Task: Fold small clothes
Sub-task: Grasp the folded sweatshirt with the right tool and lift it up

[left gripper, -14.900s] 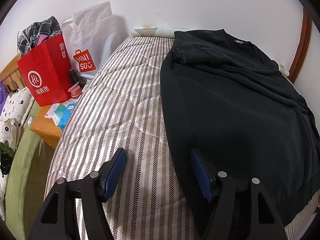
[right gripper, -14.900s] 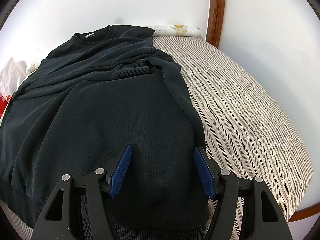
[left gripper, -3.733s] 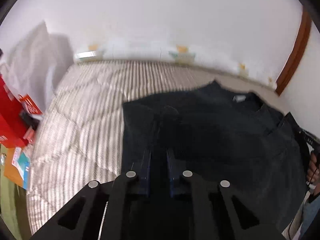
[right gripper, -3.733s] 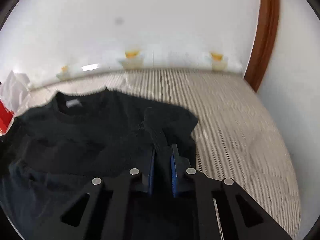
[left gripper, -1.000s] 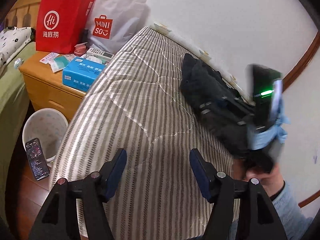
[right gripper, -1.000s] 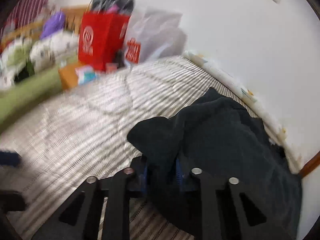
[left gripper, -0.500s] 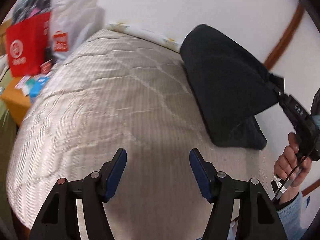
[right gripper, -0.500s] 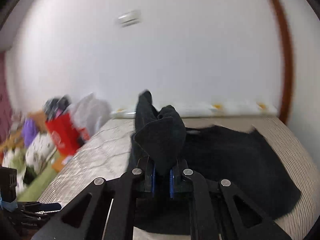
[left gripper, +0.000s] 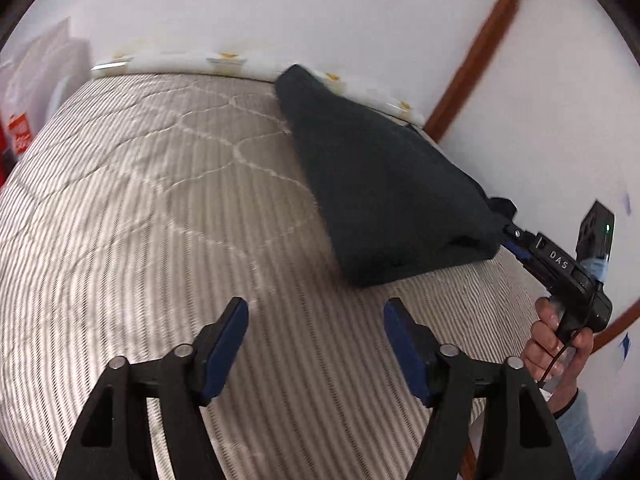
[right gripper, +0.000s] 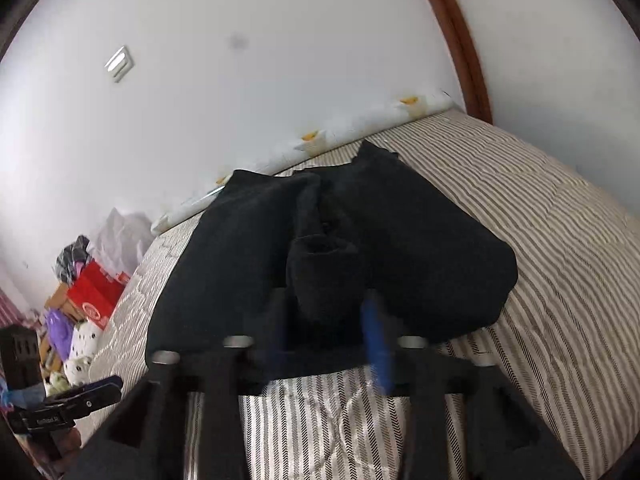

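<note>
the black top [left gripper: 384, 184] lies folded in a thick bundle on the striped bed [left gripper: 160, 208]. it sits at the far side of the bed, close to the white wall [left gripper: 320, 8] and near the brown wood strip [left gripper: 476, 52] in the corner. a white roll with little yellow spots [left gripper: 224, 60] runs along the wall right behind it.

the left claw [left gripper: 316, 316] hangs over bare bed, a bit apart from the black top. its two blue pads [left gripper: 230, 332] are far apart and getting wider, and there is nothing between them.

the right claw [right gripper: 328, 332] is at the near end of the black top [right gripper: 400, 240]. it is blurry in its own view. its pads are coming apart, and a rolled bit of the cloth sits between them. the pads do not look like they are squeezing it, so the claw is letting go. in the left view you can see a hand [left gripper: 560, 344] holding the right claw [left gripper: 514, 242] by its black handle, with its tip right at the edge of the bundle.

far off beside the bed are a red bag [right gripper: 96, 300], a white bag [right gripper: 120, 236] and some soft toys [right gripper: 80, 344].
</note>
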The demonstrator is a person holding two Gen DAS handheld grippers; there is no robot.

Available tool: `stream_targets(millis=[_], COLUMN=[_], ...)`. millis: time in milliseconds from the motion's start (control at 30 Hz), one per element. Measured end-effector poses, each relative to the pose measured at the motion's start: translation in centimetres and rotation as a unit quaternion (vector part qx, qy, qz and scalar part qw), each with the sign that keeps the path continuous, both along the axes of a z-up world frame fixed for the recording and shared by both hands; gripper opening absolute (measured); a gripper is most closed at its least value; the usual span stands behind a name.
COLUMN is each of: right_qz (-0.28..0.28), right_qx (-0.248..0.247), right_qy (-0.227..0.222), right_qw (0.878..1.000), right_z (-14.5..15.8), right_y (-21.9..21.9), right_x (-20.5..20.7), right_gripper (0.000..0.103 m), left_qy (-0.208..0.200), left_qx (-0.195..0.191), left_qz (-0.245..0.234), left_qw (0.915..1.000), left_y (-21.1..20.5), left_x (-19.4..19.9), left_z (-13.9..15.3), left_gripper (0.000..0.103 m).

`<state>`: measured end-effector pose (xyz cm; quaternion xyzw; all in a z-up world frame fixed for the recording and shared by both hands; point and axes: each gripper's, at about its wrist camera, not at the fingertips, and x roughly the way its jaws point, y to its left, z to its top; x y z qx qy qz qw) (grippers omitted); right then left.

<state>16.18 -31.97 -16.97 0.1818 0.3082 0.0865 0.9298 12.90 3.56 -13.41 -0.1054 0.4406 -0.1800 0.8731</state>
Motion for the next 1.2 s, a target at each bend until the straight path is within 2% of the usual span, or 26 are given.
stream_targets(millis=[133, 267, 400, 467, 500, 533, 633, 767, 833, 900, 967, 1033, 1200], right_qz=[0.005, 0.003, -0.013, -0.018, -0.014, -0.011, -0.001, -0.046, -0.075, -0.096, -0.093, -0.083, -0.072], right_qx=[0.013, 0.060, 0.063, 0.041, 0.030, 0.023, 0.010, 0.015, -0.003, -0.028, -0.013, -0.016, -0.057], right_qy=[0.007, 0.031, 0.041, 0.047, 0.046, 0.044, -0.001, -0.078, -0.101, -0.069, -0.020, 0.010, 0.024], right_qw=[1.000, 0.998, 0.997, 0.998, 0.998, 0.999, 1.000, 0.996, 0.992, 0.993, 0.995, 0.996, 0.995], right_z=[-0.1, -1.2, -1.6, -1.5, -1.3, -1.2, 0.5, 3.3, 3.8, 2.8, 0.9, -0.2, -0.4], right_y=[0.5, 0.5, 1.5, 2.4, 2.7, 2.8, 2.0, -1.3, -3.0, -4.8, -6.5, -6.9, -6.0], right_x=[1.6, 4.4, 7.3, 8.7, 9.1, 9.2, 8.5, 5.5, 4.2, 4.7, 5.6, 6.0, 5.3], right_gripper=[0.057, 0.057, 0.057, 0.043, 0.027, 0.021, 0.012, 0.011, 0.011, 0.011, 0.011, 0.011, 0.021], left_qy=[-0.008, -0.005, 0.016, 0.027, 0.030, 0.024, 0.013, 0.010, 0.002, -0.004, -0.006, -0.005, -0.009], left_qx=[0.016, 0.045, 0.062, 0.060, 0.062, 0.067, 0.084, 0.094, 0.103, 0.108, 0.108, 0.103, 0.095], left_qz=[-0.021, -0.031, -0.032, -0.027, -0.025, -0.023, -0.029, -0.035, -0.043, -0.048, -0.052, -0.051, -0.047], left_qw=[0.9996, 0.9985, 0.9974, 0.9975, 0.9973, 0.9972, 0.9959, 0.9949, 0.9938, 0.9929, 0.9927, 0.9934, 0.9944], left_y=[-1.8, -3.9, -5.7, -6.4, -6.8, -7.4, -8.3, -8.7, -9.2, -9.6, -10.0, -10.5, -11.8], left_x=[0.2, 1.8, 3.5, 4.3, 4.7, 4.8, 5.0, 4.8, 4.5, 4.3, 4.1, 4.4, 5.3], left_z=[-0.3, -1.0, -2.2, -2.8, -3.0, -3.0, -3.0, -2.8, -2.7, -2.6, -2.6, -2.5, -2.1], left_gripper=[0.071, 0.072, 0.072, 0.072, 0.072, 0.072, 0.072, 0.072, 0.072, 0.072, 0.072, 0.072, 0.071])
